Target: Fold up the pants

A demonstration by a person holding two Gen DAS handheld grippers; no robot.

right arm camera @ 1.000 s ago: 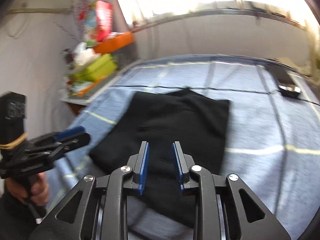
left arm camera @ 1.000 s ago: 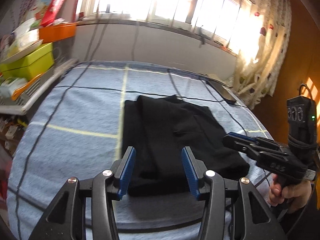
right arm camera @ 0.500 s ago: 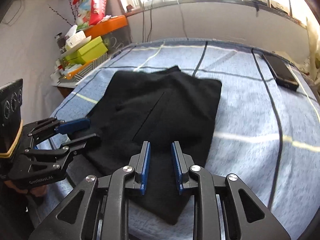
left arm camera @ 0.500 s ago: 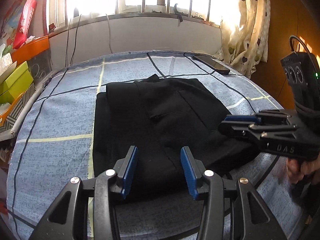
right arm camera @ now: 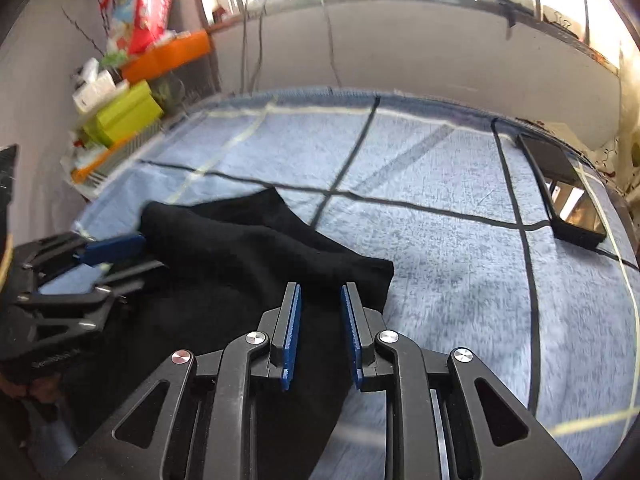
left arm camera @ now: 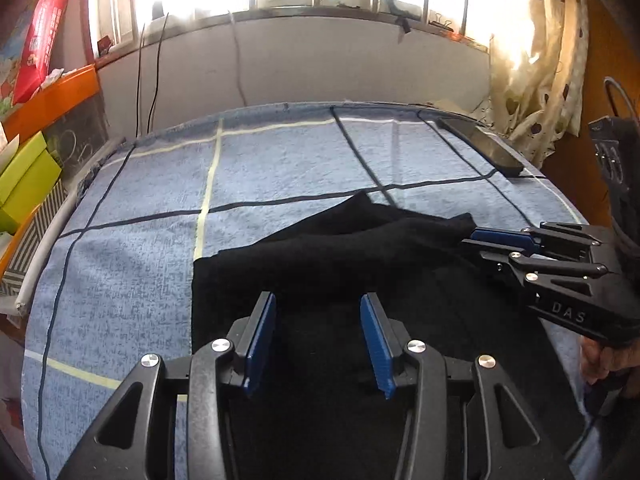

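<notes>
1. The black pants [left arm camera: 352, 264] lie folded on the blue checked cloth [left arm camera: 280, 164] that covers the surface, in the near half of it, with their far edge rumpled into a raised ridge.
2. The left gripper [left arm camera: 318, 344] hangs low over the near part of the pants; its blue fingers [left arm camera: 260, 340] stand well apart with black fabric showing between them, and nothing is pinched.
3. The right gripper [right arm camera: 320, 332] sits at the right edge of the pants; its fingers [right arm camera: 292, 332] are narrowly apart, over dark fabric, not clamped on it.
4. In the left wrist view the right gripper [left arm camera: 500, 246] points in from the right, its tips touching or just beside the far right corner of the raised fold; whether it touches cannot be told.
5. In the right wrist view the left gripper [right arm camera: 108, 256] comes in from the left, its tips at the left edge of the pants.
6. A dark phone [right arm camera: 564, 192] lies near the far right edge of the cloth, well apart from the pants.
7. Compared with half a second ago, the pants no longer lie flat: the far part has bunched toward the near side, so more bare cloth shows beyond them. Both grippers have dropped closer to the fabric, and their finger gaps look unchanged.
</notes>
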